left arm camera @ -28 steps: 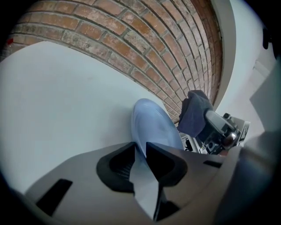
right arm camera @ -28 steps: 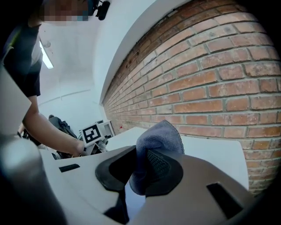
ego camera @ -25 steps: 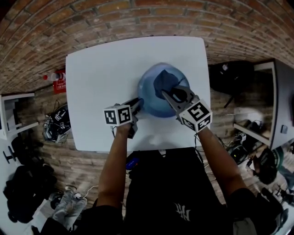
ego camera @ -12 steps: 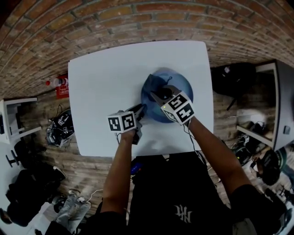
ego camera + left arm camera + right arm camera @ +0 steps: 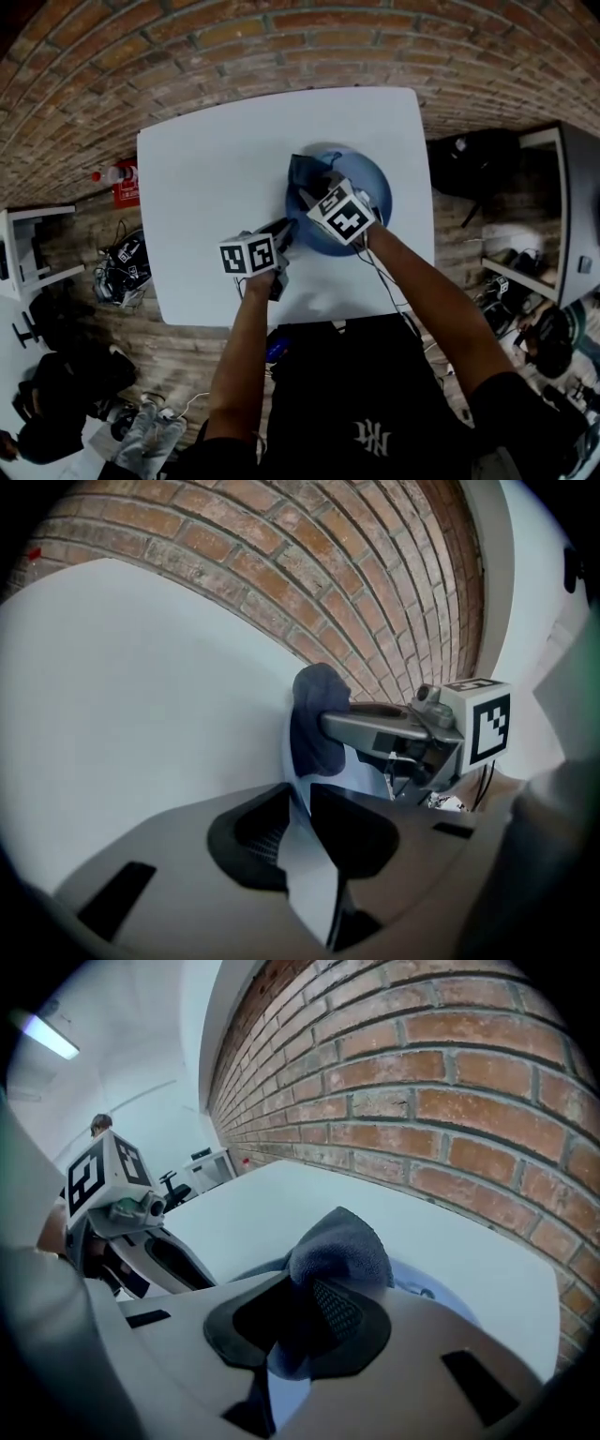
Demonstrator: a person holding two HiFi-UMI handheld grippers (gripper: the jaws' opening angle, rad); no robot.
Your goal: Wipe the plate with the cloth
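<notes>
A blue plate lies on the white table, right of the middle. My left gripper is shut on the plate's near-left rim; in the left gripper view the thin rim runs between its pads. My right gripper is over the plate's left part, shut on a dark blue cloth. The bunched cloth bulges out ahead of the right gripper's pads, low over the plate. The left gripper view shows the cloth hanging from the right gripper against the plate.
The table stands on a brick floor by a brick wall. A red-labelled bottle and dark bags lie on the floor to the left. Shelves and more gear sit to the right. The table's left half is bare.
My right gripper has come down and moved left across the plate with the cloth, from the plate's middle to its left part. The left gripper has kept its hold on the rim.
</notes>
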